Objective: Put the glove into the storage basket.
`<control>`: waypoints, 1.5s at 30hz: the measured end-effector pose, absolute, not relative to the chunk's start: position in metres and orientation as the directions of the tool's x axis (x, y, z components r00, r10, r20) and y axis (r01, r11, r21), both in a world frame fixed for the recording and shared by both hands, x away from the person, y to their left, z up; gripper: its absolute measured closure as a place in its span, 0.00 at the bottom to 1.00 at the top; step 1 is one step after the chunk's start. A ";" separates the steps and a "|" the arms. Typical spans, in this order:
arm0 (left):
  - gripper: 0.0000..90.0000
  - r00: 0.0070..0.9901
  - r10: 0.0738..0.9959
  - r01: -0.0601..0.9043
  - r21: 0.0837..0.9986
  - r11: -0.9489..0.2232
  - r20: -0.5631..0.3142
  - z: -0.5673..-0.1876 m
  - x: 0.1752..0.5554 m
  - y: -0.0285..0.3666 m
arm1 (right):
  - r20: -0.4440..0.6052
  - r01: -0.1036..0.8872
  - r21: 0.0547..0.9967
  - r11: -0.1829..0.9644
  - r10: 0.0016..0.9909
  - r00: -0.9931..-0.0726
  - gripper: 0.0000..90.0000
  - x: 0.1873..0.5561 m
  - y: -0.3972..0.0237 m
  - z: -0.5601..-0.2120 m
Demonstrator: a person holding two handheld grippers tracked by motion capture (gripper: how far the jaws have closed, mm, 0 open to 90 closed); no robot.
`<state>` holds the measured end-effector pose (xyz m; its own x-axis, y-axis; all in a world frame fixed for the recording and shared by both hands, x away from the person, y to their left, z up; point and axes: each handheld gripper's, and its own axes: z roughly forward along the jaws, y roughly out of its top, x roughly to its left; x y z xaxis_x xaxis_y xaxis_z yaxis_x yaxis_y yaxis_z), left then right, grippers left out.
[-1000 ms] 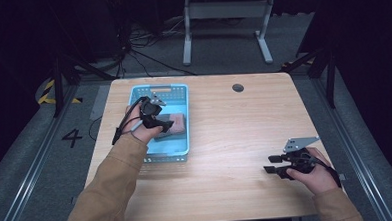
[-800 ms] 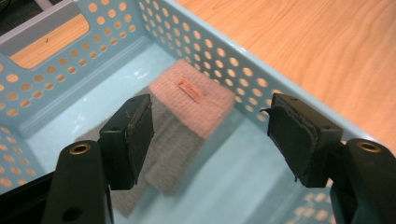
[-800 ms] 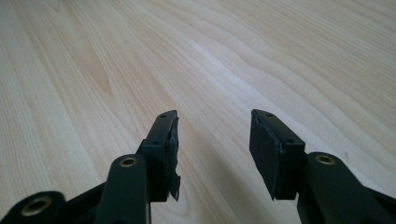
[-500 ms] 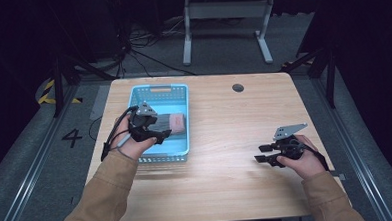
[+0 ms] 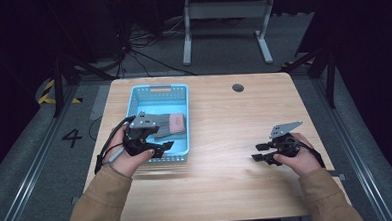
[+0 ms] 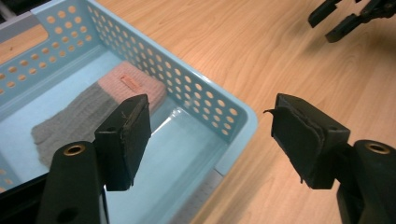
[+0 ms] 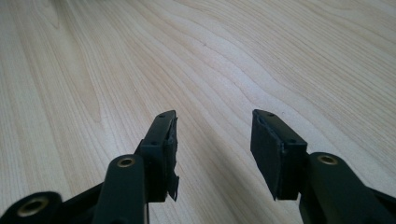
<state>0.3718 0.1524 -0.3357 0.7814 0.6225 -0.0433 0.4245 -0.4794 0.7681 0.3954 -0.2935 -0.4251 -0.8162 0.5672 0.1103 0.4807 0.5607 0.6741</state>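
Table point(image 5: 221, 164), a pale wood top, is carrying everything here, and it is taking up most of the high view. Next in size, a light blue perforated basket point(image 5: 178, 93) is sitting on the table's left half, its far end nearer the far edge and its near wall reaching toward the middle. Inside it, a folded knitted cloth point(image 5: 170, 124), grey with a pink end bearing a small label, is lying flat on the basket floor, toward the near end and close to the right-hand wall; in the left gripper view the same cloth point(image 6: 88, 109) is showing beyond the jaws, untouched. The left gripper point(image 5: 161, 148) is hovering at the basket's near left corner, held in a hand wearing a tan sleeve, its tips pointing over the near wall. Its jaws have just been opening and are standing wide apart, with nothing between the pads; in its own view the left gripper point(image 6: 212, 140) is straddling the basket's near corner, one jaw over the basket floor and the other over bare wood. The right gripper point(image 5: 259, 153) is resting low near the table's right edge, well apart from the basket, pointing left. Its jaws are spread too, and in its own view the right gripper point(image 7: 212, 154) is framing only wood grain.
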 end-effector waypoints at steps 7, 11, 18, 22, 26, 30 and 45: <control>0.34 0.785 0.614 0.426 0.785 -0.449 -0.075 -0.349 0.351 0.156 | 0.115 0.485 0.674 0.557 0.570 -0.814 0.57 0.393 -0.294 -0.427; 0.34 0.791 0.607 0.425 0.781 -0.457 -0.075 -0.359 0.344 0.155 | 0.120 0.490 0.673 0.554 0.573 -0.811 0.57 0.393 -0.295 -0.428; 0.34 0.794 0.600 0.446 0.764 -0.466 -0.098 -0.384 0.338 0.155 | 0.121 0.493 0.677 0.546 0.578 -0.807 0.57 0.392 -0.298 -0.427; 0.35 0.791 0.606 0.438 0.771 -0.463 -0.085 -0.396 0.337 0.152 | 0.120 0.493 0.676 0.548 0.578 -0.807 0.57 0.392 -0.298 -0.428; 0.38 0.788 0.613 0.423 0.774 -0.471 -0.058 -0.410 0.334 0.148 | 0.124 0.497 0.672 0.548 0.579 -0.806 0.57 0.392 -0.299 -0.430; 0.37 0.788 0.609 0.438 0.776 -0.454 -0.089 -0.419 0.331 0.148 | 0.124 0.499 0.670 0.549 0.581 -0.805 0.57 0.392 -0.300 -0.432; 0.35 0.798 0.599 0.433 0.745 -0.507 -0.056 -0.458 0.326 0.139 | 0.130 0.501 0.667 0.552 0.576 -0.807 0.56 0.392 -0.299 -0.440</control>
